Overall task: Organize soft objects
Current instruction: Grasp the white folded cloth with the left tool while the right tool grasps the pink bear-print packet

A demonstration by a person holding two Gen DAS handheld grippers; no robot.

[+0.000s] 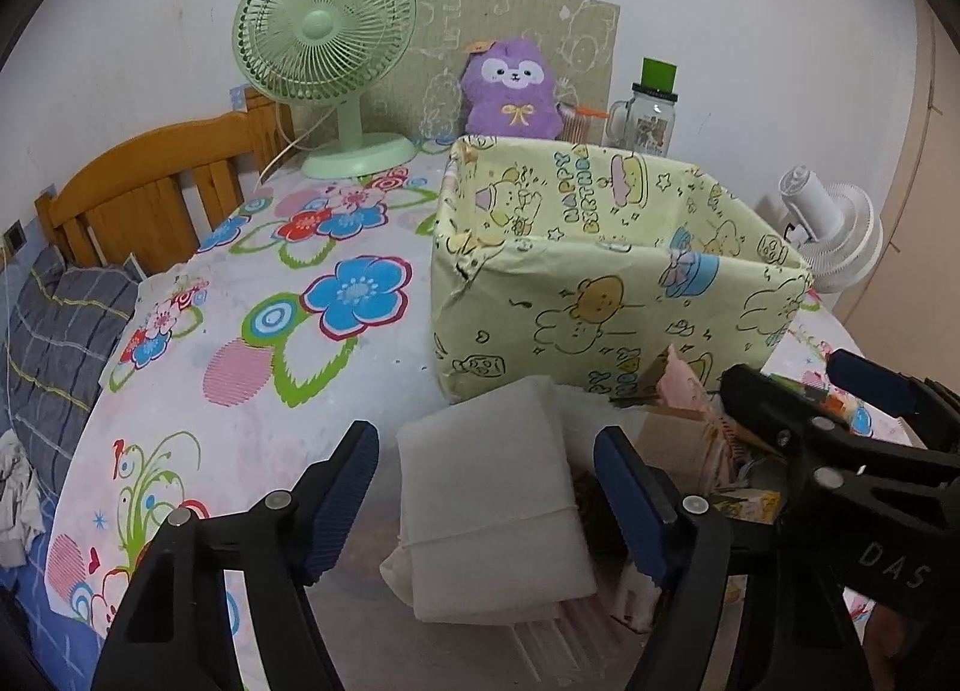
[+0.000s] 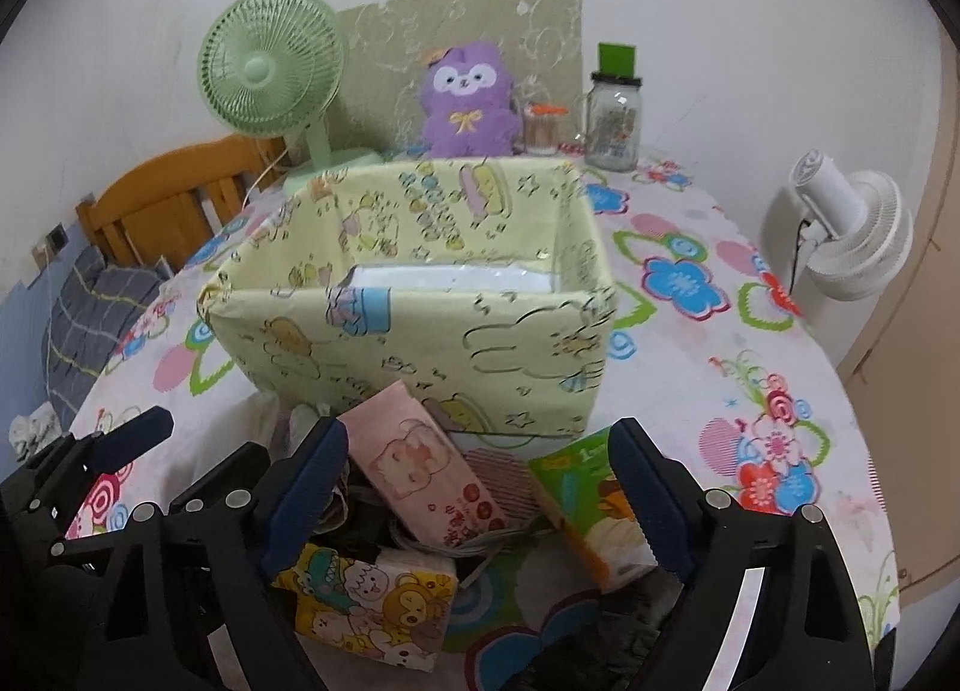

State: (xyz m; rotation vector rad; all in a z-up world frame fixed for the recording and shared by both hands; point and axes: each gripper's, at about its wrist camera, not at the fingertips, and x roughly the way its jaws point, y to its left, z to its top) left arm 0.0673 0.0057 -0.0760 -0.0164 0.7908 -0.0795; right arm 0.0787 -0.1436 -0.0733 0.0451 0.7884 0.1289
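Observation:
A yellow-green paper-wrapped box (image 1: pixel 606 283) stands open on the floral table; it also shows in the right wrist view (image 2: pixel 420 295) with a white packet (image 2: pixel 456 277) inside. My left gripper (image 1: pixel 486 496) is open around a white folded soft pack (image 1: pixel 489 505) lying in front of the box, not closed on it. My right gripper (image 2: pixel 480 496) is open above a pile of tissue packs: a pink one (image 2: pixel 420 475), a cartoon-print one (image 2: pixel 372 601) and a green-orange one (image 2: pixel 594 517). The right gripper also shows at the right of the left wrist view (image 1: pixel 840 409).
A green fan (image 1: pixel 327 49), a purple plush toy (image 1: pixel 510 88) and a glass jar (image 1: pixel 645 115) stand at the table's far edge. A white fan (image 2: pixel 852 241) stands off the right side. A wooden bed frame (image 1: pixel 150 193) is at the left.

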